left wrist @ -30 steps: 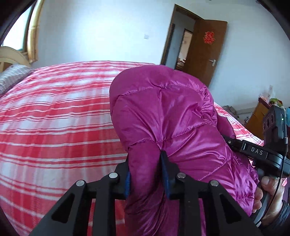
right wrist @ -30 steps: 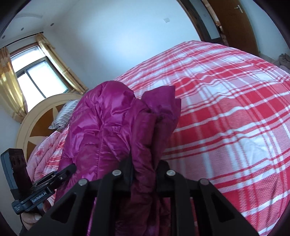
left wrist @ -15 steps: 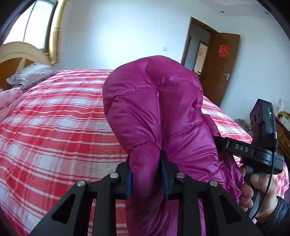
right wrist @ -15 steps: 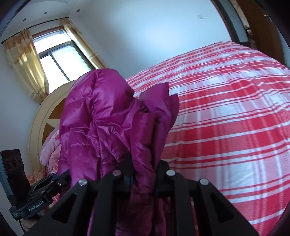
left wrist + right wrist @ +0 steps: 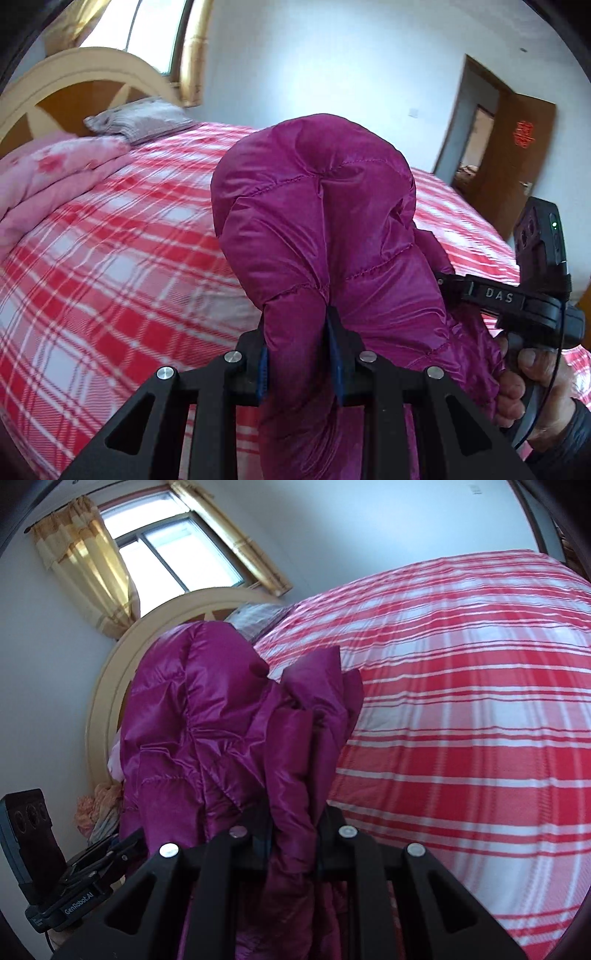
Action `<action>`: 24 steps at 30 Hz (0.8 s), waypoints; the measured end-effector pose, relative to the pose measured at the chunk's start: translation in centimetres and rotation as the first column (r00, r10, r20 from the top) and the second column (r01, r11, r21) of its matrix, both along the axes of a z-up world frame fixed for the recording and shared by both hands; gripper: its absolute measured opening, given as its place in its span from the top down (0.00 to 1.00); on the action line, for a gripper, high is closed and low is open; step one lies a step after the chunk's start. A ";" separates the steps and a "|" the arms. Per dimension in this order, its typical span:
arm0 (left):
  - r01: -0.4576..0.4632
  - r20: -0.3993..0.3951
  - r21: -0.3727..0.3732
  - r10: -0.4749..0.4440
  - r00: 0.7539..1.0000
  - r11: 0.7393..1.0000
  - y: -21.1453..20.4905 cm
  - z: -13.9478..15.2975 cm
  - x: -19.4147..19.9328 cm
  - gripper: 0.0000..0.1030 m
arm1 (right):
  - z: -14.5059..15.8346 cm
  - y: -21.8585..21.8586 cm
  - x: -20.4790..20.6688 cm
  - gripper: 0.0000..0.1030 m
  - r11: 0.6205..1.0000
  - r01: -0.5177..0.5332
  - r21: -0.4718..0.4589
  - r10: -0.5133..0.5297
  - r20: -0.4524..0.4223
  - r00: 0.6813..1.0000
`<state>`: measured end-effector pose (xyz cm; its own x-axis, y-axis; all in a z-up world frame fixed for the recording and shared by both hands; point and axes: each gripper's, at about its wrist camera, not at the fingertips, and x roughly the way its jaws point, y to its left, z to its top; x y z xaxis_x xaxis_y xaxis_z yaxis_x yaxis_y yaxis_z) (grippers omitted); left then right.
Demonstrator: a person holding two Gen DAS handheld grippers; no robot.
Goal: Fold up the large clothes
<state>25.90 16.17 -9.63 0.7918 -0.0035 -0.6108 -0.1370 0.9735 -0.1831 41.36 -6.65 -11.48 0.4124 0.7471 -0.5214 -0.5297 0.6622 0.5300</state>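
A magenta quilted down jacket [image 5: 317,229] hangs bunched in the air above a bed with a red and white plaid cover [image 5: 110,280]. My left gripper [image 5: 298,350] is shut on a fold of the jacket. My right gripper [image 5: 293,834] is shut on another thick fold of the same jacket [image 5: 207,716]. The right gripper's body, marked DAS, shows in the left wrist view [image 5: 517,295], held by a hand. The left gripper's body shows at the lower left of the right wrist view [image 5: 74,882]. The jacket's lower part is hidden below both frames.
A wooden headboard [image 5: 85,85] with a grey pillow [image 5: 136,118] and a folded pink quilt [image 5: 48,184] stands at the bed's head. A curtained window [image 5: 173,557] is behind it. An open brown door [image 5: 517,158] is at the far right.
Both grippers have lifted the jacket higher and swung toward the headboard; the pillow, quilt and window have come into view. Both grips stay shut on the jacket.
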 end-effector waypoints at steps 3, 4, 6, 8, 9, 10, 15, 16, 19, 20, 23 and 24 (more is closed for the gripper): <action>-0.065 -0.056 -0.009 0.065 0.996 0.998 2.1 -2.2 0.2 0.70 | -1.2 2.2 0.7 0.81 0.999 -0.031 -0.026 0.031 -0.030 0.999; -0.087 -0.070 -0.009 0.086 0.994 0.996 2.4 -2.8 0.2 0.68 | -1.6 2.7 0.9 0.81 0.999 -0.036 -0.036 0.035 -0.041 0.999; -0.108 -0.085 -0.017 0.106 0.991 0.994 3.0 -3.8 0.1 0.65 | -2.7 3.4 1.6 0.81 0.998 -0.036 -0.052 0.032 -0.067 0.997; -0.115 -0.088 -0.025 0.113 0.990 0.993 3.3 -4.7 0.0 0.62 | -3.4 3.3 2.1 0.81 0.998 -0.026 -0.054 0.021 -0.089 0.996; -0.117 -0.086 -0.024 0.114 0.990 0.993 3.5 -5.0 0.0 0.61 | -3.8 3.1 2.3 0.81 0.998 -0.023 -0.054 0.017 -0.100 0.995; -0.117 -0.084 -0.023 0.115 0.990 0.993 3.4 -5.0 -0.1 0.60 | -4.2 2.9 2.4 0.81 0.998 -0.022 -0.059 0.015 -0.108 0.994; -0.128 -0.076 -0.017 0.126 0.989 0.992 3.1 -4.9 -0.3 0.55 | -5.5 2.8 2.8 0.79 0.998 -0.014 -0.069 0.005 -0.135 0.991; -0.133 -0.076 -0.023 0.131 0.988 0.991 3.3 -4.8 -0.4 0.53 | -5.5 2.8 2.9 0.78 0.998 -0.014 -0.067 0.004 -0.140 0.990; -0.139 -0.083 -0.026 0.136 0.987 0.990 3.5 -4.6 -0.6 0.51 | -5.5 2.8 2.9 0.72 0.998 -0.013 -0.068 0.003 -0.145 0.989; -0.140 -0.087 -0.022 0.137 0.987 0.990 3.5 -4.5 -0.7 0.50 | -5.4 2.7 3.0 0.68 0.998 -0.010 -0.070 -0.001 -0.149 0.989; -0.129 -0.096 -0.006 0.128 0.987 0.992 3.3 -4.1 -1.1 0.50 | -5.4 2.4 3.1 0.55 0.997 0.011 -0.074 -0.023 -0.164 0.986; -0.122 -0.096 0.003 0.121 0.988 0.993 3.0 -3.6 -1.4 0.49 | -5.5 2.1 3.1 0.54 0.997 0.013 -0.073 -0.026 -0.171 0.985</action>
